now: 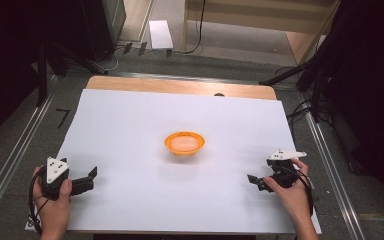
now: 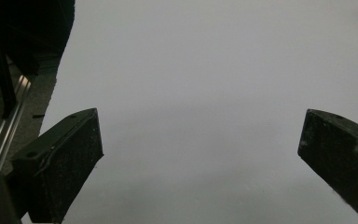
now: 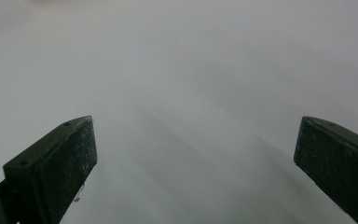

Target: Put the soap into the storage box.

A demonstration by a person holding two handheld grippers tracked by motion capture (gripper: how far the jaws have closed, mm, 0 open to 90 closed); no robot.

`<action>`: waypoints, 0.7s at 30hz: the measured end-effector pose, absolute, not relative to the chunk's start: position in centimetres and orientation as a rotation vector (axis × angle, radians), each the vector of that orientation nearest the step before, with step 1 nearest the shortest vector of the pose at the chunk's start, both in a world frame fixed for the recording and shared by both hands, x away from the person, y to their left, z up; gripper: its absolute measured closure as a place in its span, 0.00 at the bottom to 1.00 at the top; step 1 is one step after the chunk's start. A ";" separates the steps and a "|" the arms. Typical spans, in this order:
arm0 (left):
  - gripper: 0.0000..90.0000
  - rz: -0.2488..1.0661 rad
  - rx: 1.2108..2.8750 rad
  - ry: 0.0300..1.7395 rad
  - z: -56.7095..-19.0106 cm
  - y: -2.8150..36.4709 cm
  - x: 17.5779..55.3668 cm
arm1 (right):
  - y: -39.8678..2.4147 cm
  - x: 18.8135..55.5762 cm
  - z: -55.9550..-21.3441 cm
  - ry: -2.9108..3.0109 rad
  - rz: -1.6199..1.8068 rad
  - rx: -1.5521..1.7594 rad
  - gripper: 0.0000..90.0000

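I see the orange bowl (image 1: pixel 184 142) at the counter's (image 1: pixel 130 125) centre, bare sheet all round. My left gripper (image 1: pixel 91 179) and right gripper (image 1: pixel 254 181) rest near the near corners, fingers spread wide, empty.

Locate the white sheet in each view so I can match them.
High view: sheet covers the tabletop, mid-frame.
Left gripper view: sheet lies beyond the jaws, its edge at left.
Right gripper view: sheet lies beyond both jaws.
Shared landmark: rail beside the sheet's left edge, in the high and left gripper views.
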State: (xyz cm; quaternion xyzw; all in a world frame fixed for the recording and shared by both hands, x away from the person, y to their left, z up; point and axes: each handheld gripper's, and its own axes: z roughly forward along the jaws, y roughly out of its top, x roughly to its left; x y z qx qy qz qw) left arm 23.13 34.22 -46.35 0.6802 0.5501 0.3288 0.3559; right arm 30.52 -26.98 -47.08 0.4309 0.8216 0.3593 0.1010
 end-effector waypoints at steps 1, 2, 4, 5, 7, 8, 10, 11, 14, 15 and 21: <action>0.00 0.850 1.757 1.421 -46.3 34.2 23.1 | -27.2 30.3 -47.2 2.419 1.059 1.278 0.00; 0.00 0.850 1.757 1.421 -46.3 34.2 23.1 | -27.4 30.1 -47.3 2.415 1.056 1.281 0.00; 0.00 0.849 1.758 1.421 -46.3 34.2 23.1 | -27.9 29.7 -47.5 2.407 1.059 1.289 0.00; 0.00 0.847 1.759 1.423 -46.3 34.3 23.1 | -28.5 29.2 -47.8 2.385 1.058 1.291 0.00; 0.00 0.848 1.757 1.423 -46.3 34.3 23.1 | -28.7 29.0 -47.9 2.380 1.061 1.292 0.00; 0.00 0.846 1.757 1.423 -46.3 34.3 23.1 | -29.0 28.8 -48.0 2.368 1.073 1.296 0.00; 0.00 0.846 1.757 1.424 -46.3 34.3 23.1 | -29.8 28.2 -48.1 2.340 1.105 1.306 0.00; 0.00 0.846 1.757 1.424 -46.3 34.3 23.1 | -29.8 28.2 -48.1 2.340 1.105 1.306 0.00; 0.00 0.845 1.752 1.426 -46.3 34.3 23.1 | -30.4 27.8 -48.2 2.318 1.100 1.321 0.00; 0.00 0.845 1.755 1.423 -46.3 34.3 23.1 | -31.0 27.4 -48.2 2.298 1.106 1.332 0.00; 0.00 0.844 1.749 1.424 -46.3 34.3 23.1 | -32.3 26.7 -48.3 2.263 1.114 1.349 0.00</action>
